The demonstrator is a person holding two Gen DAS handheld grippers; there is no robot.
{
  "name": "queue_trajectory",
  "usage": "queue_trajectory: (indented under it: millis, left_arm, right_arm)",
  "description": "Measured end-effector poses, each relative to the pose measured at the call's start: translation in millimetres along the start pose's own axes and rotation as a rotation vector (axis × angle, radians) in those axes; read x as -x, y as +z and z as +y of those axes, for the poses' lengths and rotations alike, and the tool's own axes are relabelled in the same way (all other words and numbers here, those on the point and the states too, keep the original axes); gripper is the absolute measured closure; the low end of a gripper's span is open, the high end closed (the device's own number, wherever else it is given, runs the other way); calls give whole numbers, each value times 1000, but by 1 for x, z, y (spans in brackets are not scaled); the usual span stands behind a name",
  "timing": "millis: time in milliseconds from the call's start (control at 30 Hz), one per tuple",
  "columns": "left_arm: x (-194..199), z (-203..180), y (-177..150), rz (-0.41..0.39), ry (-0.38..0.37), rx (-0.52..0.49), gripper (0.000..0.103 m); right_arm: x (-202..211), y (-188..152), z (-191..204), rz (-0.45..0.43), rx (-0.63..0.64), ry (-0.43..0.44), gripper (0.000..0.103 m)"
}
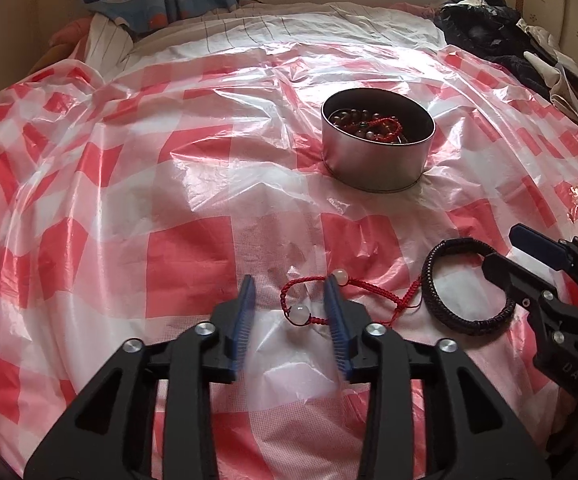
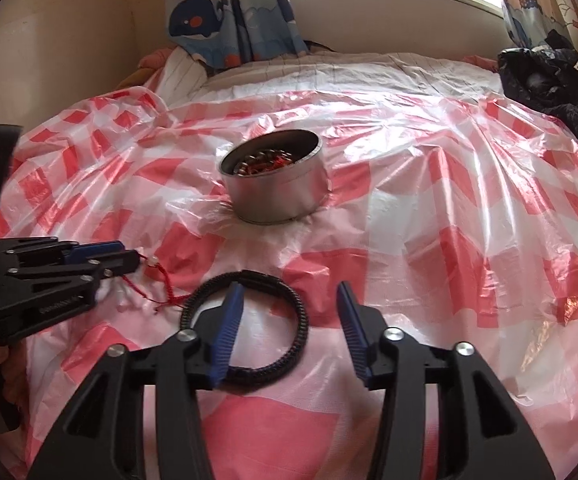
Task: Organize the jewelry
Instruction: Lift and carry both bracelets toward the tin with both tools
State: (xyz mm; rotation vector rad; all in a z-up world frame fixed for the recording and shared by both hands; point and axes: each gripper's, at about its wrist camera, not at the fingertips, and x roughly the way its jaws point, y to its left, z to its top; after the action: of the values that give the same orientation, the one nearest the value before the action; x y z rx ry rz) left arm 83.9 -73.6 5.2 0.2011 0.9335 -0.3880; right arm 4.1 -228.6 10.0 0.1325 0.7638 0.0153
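Item: we hold the left hand-held gripper [image 1: 289,312] wide open astride the red cord bracelet [image 1: 313,304], the right hand-held gripper [image 2: 289,324] equally open over the dark braided bracelet [image 2: 289,328], both nearside of the tin [image 1: 377,156], gripping nothing.

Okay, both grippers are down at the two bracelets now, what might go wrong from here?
1. The left gripper has its jaws open around only part of the red cord bracelet; closing may snag the thin plastic sheet too.
2. The red cord's tail lies against the black braided bracelet, so lifting one may drag the other.
3. The right gripper straddles that bracelet's rim; it may slip. The tin already holds jewelry.
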Motion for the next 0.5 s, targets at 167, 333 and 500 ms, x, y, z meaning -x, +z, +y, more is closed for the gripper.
queue_trajectory:
  millis: [167,333,500]
  left_arm:
    - [-5,-7,-2,15,35,-37,40]
    - [-8,-15,-4,32,34,-90,72]
    - [-3,-22,-4,23,17,-132,94]
  right_arm:
    - [-2,0,11,13,56,11,34]
    - [-14,-1,6,70,29,8,52]
    - [-20,-4,2,108,6,23,93]
